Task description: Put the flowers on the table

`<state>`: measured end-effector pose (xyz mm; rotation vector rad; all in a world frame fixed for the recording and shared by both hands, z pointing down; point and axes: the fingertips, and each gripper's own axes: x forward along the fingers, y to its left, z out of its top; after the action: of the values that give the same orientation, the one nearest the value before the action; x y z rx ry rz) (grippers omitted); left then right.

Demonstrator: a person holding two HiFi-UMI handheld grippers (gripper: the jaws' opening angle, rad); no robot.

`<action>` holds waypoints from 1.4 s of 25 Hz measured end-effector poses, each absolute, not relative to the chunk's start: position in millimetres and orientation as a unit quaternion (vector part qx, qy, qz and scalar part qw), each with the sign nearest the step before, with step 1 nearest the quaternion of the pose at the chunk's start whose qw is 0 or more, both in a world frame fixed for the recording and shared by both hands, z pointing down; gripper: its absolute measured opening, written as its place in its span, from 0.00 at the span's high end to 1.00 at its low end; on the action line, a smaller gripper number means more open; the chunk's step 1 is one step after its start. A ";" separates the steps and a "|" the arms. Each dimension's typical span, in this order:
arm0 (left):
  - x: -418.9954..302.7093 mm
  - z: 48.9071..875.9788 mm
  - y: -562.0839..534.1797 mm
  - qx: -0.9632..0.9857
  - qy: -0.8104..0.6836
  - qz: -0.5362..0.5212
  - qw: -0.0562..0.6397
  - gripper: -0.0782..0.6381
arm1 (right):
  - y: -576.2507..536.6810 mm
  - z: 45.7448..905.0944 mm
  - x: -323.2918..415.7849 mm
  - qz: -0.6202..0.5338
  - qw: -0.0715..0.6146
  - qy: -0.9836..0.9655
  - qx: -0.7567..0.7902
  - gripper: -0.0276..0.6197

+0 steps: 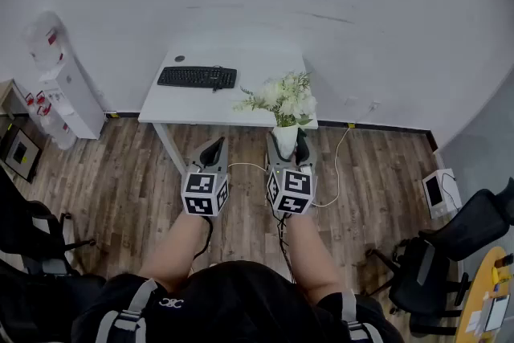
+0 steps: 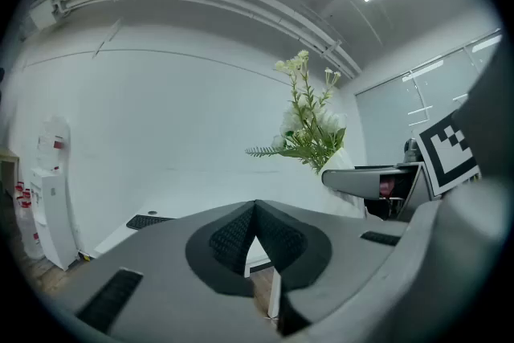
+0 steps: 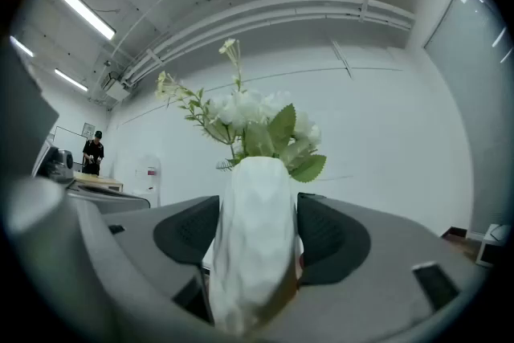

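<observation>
The white surface (image 1: pixel 241 104) stands against the back wall, its near edge facing the person; its right half is bare, apart from the near right corner, which the blooms cover in the head view. A black keyboard (image 1: pixel 197 77) lies on the left half toward the back, and a small dark round thing (image 1: pixel 179 58) sits near the back left corner, too small to name.

The flowers (image 1: pixel 283 99), white blooms with green leaves, stand upright in a white vase (image 1: pixel 285 139); the right claw (image 3: pixel 257 205) grips that vase, a dark pad pressed against each side of it. The vase body shows against the wooden floor (image 1: pixel 120 189), just short of the surface's near edge; how high it hangs against the top I cannot tell. The left claw (image 2: pixel 255 209) is closed, tips meeting, with nothing between them; it is held level just beside the right one, clear of the vase.

A white water dispenser (image 1: pixel 60 84) stands by the wall well left of the surface. A pale cable (image 1: pixel 341 165) runs along the floor near the right end. Black office chairs stand at the far left (image 1: pixel 32 229) and far right (image 1: pixel 450 253), well apart from the claws; a white box (image 1: pixel 440 193) sits on the floor to the right. In the right gripper view a person in dark clothes (image 3: pixel 93 150) stands far off at the left.

The foot of the vase is hidden between the claw's jaws; the person's forearms and body cut off the floor below them.
</observation>
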<state>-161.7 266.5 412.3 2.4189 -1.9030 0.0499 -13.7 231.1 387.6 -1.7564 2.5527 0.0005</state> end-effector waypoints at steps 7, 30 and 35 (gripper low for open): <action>-153.5 412.4 273.9 0.786 -0.617 0.027 0.022 0.89 | 238.0 388.3 -3.2 0.001 0.028 0.821 -0.571 0.47; -67.4 422.2 258.7 0.777 -0.628 0.025 0.023 0.89 | 223.2 394.7 85.1 0.011 0.033 0.831 -0.555 0.47; -61.0 422.0 249.0 0.778 -0.627 0.024 0.018 0.89 | 216.7 391.8 90.2 0.016 0.045 0.833 -0.551 0.47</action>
<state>-61.0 249.0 422.0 2.4173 -1.9491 0.0754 90.2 216.7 391.8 -1.6820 2.5465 0.0484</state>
